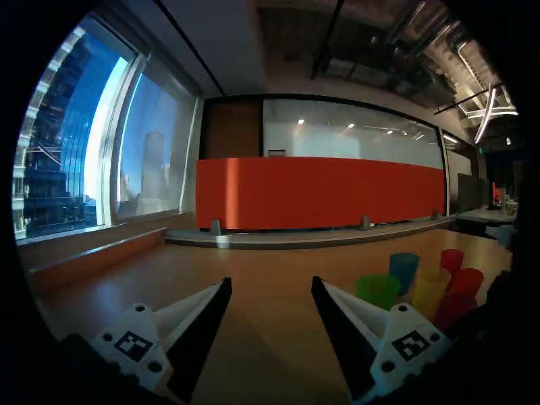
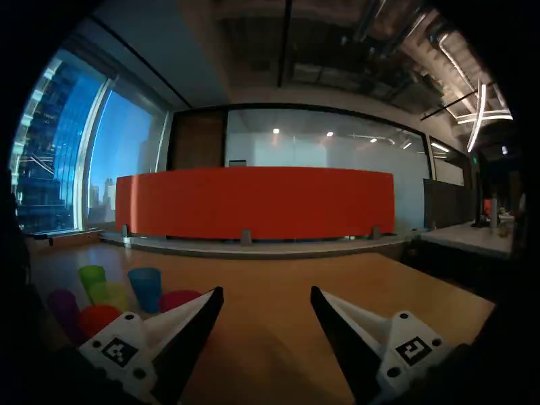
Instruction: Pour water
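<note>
Pouring seems not yet begun: the left gripper [image 1: 271,280] and right gripper [image 2: 266,290] both hover open and empty over the table [image 1: 270,351], the cups [image 1: 430,287] clustered apparently between them, untouched.

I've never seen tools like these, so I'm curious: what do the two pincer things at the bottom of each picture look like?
They match. The left gripper and the right gripper each have two wedge-shaped fingers that taper to a point, white plastic on the outside and black on the inner faces. Each finger carries a square black-and-white coded marker with small round bolt holes around it.
</note>
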Action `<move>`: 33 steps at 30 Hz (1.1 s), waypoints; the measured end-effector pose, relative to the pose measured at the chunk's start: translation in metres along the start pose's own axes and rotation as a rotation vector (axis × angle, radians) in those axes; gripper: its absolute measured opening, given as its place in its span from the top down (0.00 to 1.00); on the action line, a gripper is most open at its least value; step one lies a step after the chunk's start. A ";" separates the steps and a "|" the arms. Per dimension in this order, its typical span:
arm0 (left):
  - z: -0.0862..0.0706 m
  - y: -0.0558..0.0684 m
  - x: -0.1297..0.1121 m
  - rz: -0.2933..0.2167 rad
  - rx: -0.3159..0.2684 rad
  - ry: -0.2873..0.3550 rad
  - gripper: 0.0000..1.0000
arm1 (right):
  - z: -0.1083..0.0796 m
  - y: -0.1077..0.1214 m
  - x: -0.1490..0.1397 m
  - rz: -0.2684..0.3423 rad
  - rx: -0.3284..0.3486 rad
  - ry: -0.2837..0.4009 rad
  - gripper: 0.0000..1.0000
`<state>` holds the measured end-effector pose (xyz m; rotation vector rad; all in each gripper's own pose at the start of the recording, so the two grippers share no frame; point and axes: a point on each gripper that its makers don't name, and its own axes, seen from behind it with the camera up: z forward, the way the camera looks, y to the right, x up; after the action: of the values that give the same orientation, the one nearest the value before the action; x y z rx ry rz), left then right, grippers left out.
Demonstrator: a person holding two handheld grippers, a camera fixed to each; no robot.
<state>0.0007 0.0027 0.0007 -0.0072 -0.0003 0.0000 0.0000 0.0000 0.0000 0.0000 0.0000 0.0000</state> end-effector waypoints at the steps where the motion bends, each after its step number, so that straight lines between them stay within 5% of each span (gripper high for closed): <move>1: 0.000 0.000 0.000 0.000 0.000 0.000 0.13 | 0.000 0.000 0.000 0.000 0.000 0.000 0.00; 18: 0.004 0.009 0.017 0.046 -0.004 -0.011 0.13 | 0.000 -0.001 0.008 0.007 0.018 -0.042 0.00; 33: 0.008 0.024 0.109 -0.009 -0.086 -0.008 0.13 | 0.001 0.006 0.113 0.061 0.063 -0.026 0.00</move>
<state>0.1095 0.0272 0.0088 -0.0936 -0.0084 -0.0095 0.1134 0.0060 0.0009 0.0633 -0.0258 0.0609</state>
